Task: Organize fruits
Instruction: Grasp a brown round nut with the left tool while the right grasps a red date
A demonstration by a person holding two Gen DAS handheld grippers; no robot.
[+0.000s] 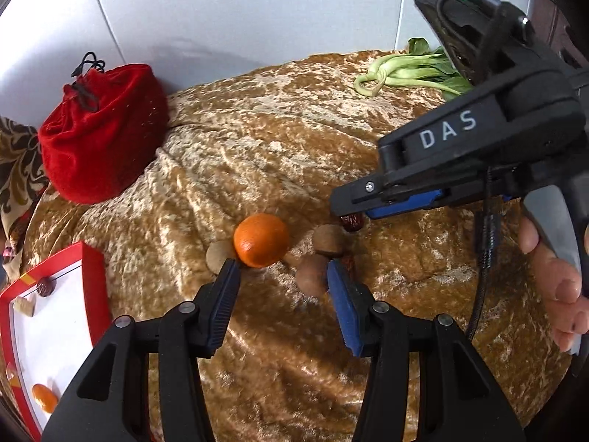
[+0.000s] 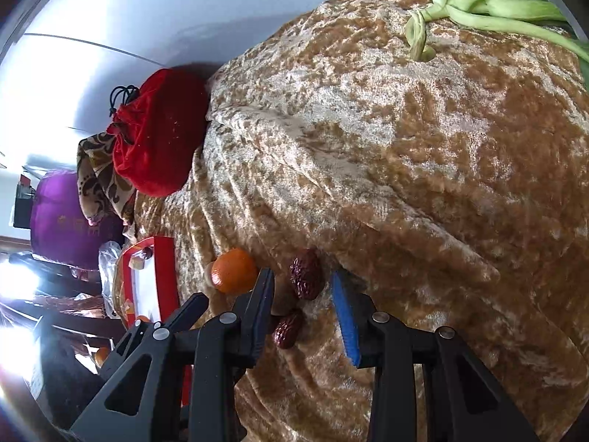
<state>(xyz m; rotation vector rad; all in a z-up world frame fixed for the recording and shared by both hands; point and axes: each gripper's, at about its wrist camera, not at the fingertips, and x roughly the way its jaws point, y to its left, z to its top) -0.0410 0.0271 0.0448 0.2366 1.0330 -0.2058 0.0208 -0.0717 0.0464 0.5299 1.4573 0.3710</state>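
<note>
An orange (image 1: 261, 239) lies on the golden-brown cloth beside several brown round fruits (image 1: 329, 239). My left gripper (image 1: 281, 269) hovers open just before them, its left fingertip close to the orange and nothing between the pads. A wrinkled red date (image 2: 305, 278) lies on the cloth between the tips of my right gripper (image 2: 302, 278), with a gap on each side. A second date (image 2: 289, 329) lies nearer, by the left finger. In the left wrist view the right gripper (image 1: 348, 210) points down over the first date (image 1: 352, 222).
A red-rimmed white tray (image 1: 92, 276) at the left holds a date, a pale piece and an orange piece. A red velvet pouch (image 1: 103, 132) stands at the back left, green stalks (image 1: 412, 72) at the back right. A person's hand (image 1: 559, 287) grips the right handle.
</note>
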